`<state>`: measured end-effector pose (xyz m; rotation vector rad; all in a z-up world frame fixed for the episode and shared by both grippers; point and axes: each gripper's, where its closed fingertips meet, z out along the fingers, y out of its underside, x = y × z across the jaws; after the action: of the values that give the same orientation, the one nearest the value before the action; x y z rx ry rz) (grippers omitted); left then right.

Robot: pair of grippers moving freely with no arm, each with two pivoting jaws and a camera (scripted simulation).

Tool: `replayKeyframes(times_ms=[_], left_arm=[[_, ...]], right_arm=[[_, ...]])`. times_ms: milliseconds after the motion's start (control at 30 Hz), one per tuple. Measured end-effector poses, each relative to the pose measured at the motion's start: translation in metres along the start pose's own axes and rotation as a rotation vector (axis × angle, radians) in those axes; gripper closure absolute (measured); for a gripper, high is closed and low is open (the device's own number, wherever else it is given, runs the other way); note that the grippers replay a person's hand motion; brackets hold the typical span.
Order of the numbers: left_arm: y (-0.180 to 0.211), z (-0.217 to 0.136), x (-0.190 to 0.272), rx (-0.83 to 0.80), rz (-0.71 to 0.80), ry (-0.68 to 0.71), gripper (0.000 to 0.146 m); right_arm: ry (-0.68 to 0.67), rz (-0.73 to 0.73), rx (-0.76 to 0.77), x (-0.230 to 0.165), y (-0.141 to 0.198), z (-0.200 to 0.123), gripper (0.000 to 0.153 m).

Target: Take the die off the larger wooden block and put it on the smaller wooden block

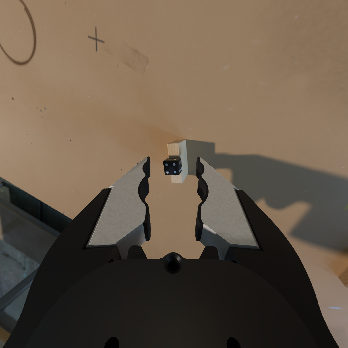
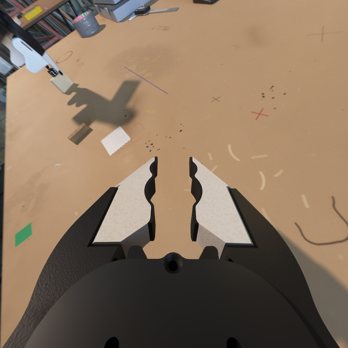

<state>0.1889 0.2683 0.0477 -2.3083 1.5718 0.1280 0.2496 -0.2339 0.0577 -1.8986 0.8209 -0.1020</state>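
A black die [image 1: 172,166] with white pips sits on top of the larger, pale wooden block [image 1: 174,148]. My left gripper [image 1: 173,159] is open and hangs just over the die, one fingertip on each side, not touching it. The right wrist view shows this at far left: the left gripper [image 2: 33,56], the die [image 2: 53,72] and the pale block [image 2: 63,83]. The smaller, darker wooden block [image 2: 80,133] lies nearer on the brown table. My right gripper [image 2: 173,158] is open and empty above bare table, far from both blocks.
A white card [image 2: 115,140] lies beside the smaller block. A grey tin [image 2: 86,24], a grey case [image 2: 120,9] and a ruler [image 2: 162,10] stand at the far edge. A green square [image 2: 23,234] marks the near left. The table edge [image 1: 28,203] runs at lower left.
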Motion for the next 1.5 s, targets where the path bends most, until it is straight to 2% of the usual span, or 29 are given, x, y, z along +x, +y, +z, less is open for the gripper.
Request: replayKeyframes(times_ms=[67,200,367,533,700,800,933,1067,1167,1300,1500], left_arm=[[0.006,0.008,-0.003,-0.025,0.001,-0.032,0.102],[0.014,0.018,0.002,-0.062,-0.066,0.016,0.117],[0.013,0.009,0.0,-0.037,-0.125,0.056,0.127],[0.007,-0.024,-0.008,0.063,-0.156,0.079,0.128],[0.008,-0.082,-0.015,0.231,-0.205,0.119,0.128],[0.02,-0.118,0.011,0.329,-0.223,0.266,0.128],[0.058,-0.138,0.093,0.299,-0.115,0.505,0.128],[0.096,-0.13,0.178,0.218,0.004,0.652,0.128],[0.116,-0.105,0.214,0.142,0.041,0.644,0.128],[0.126,-0.08,0.229,0.084,-0.018,0.612,0.128],[0.126,-0.066,0.227,0.129,-0.021,0.52,0.128]], right_arm=[[-0.042,0.042,-0.011,-0.002,0.002,0.001,0.119],[-0.154,0.155,-0.012,-0.008,0.001,0.002,0.119],[-0.241,0.223,-0.009,-0.014,-0.003,0.001,0.123],[-0.192,0.131,-0.028,-0.014,0.0,0.001,0.124],[-0.16,0.079,-0.027,-0.017,0.001,0.001,0.122],[-0.144,0.06,-0.032,-0.018,0.002,0.002,0.122],[-0.126,0.024,-0.049,-0.019,0.005,0.004,0.122],[-0.127,0.011,-0.066,-0.024,0.007,0.006,0.122],[-0.117,-0.009,-0.067,-0.024,0.007,0.006,0.122],[-0.093,-0.034,-0.066,-0.021,0.006,0.005,0.121],[-0.078,-0.052,-0.046,-0.021,0.003,0.003,0.121]])
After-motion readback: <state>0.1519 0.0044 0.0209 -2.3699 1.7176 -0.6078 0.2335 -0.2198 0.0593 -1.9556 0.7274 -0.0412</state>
